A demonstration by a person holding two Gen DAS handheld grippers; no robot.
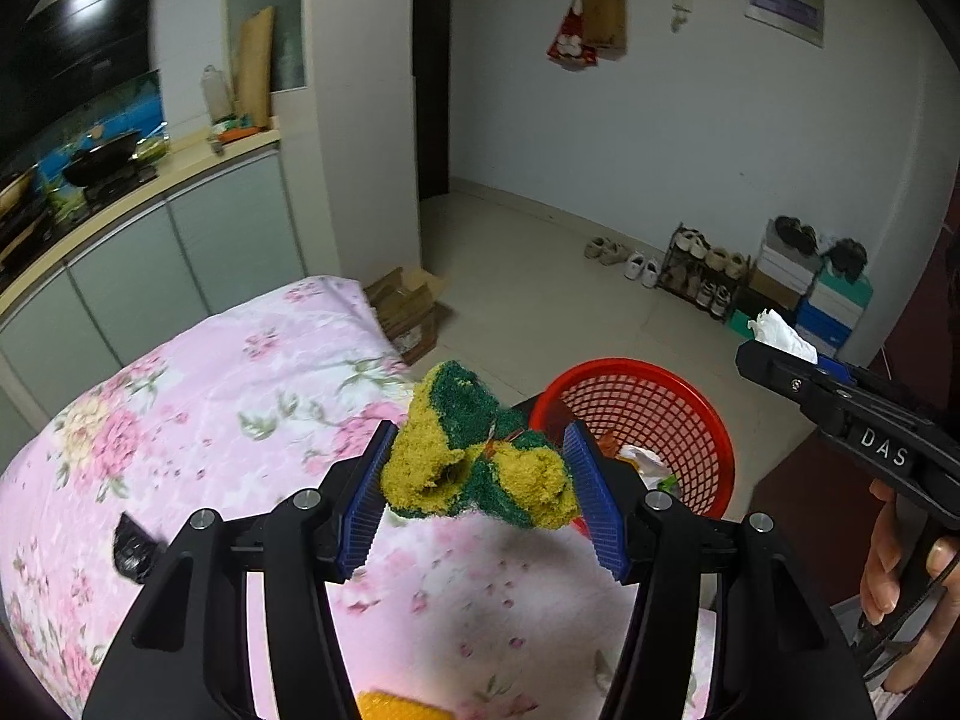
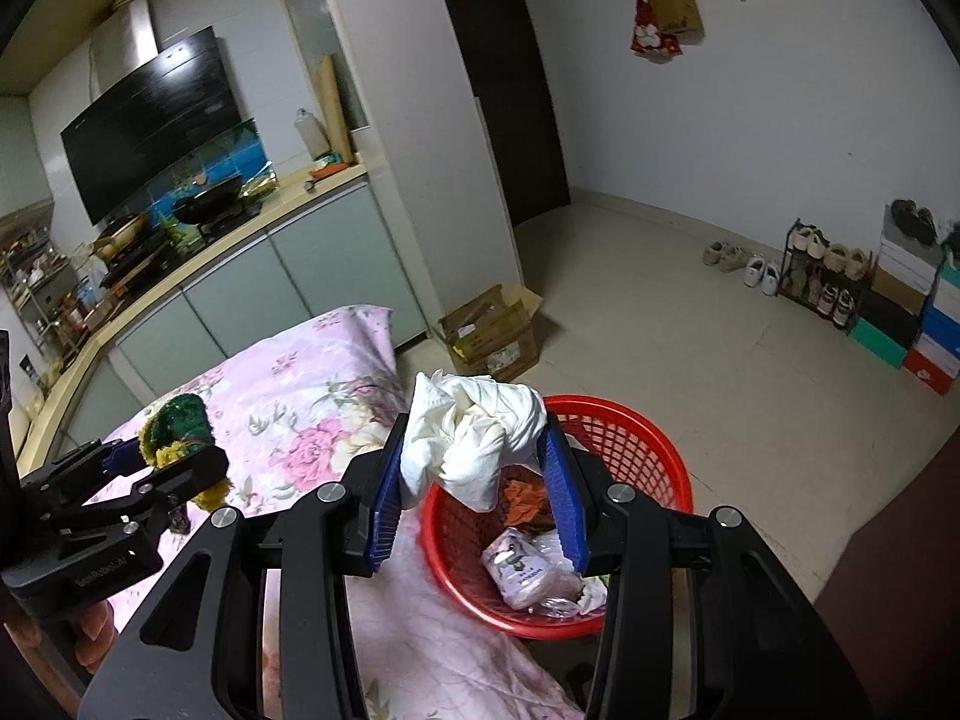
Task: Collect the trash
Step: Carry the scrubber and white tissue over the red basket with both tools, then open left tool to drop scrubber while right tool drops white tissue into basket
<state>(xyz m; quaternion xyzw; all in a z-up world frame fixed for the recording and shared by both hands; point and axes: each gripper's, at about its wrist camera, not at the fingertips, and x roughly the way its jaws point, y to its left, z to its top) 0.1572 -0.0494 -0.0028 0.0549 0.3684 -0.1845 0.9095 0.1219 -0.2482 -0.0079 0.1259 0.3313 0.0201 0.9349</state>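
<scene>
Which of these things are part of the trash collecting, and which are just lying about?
Part of the job:
- green and yellow scrubber clamped in the left gripper
- crumpled white tissue clamped in the right gripper
- red basket, already holding trash

Just lying about:
- cardboard box
- shoe rack
- floral bedcover

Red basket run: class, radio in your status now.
Left gripper shut on green-yellow scrubber. Right gripper shut on white tissue wad, over red basket. Path clear.
</scene>
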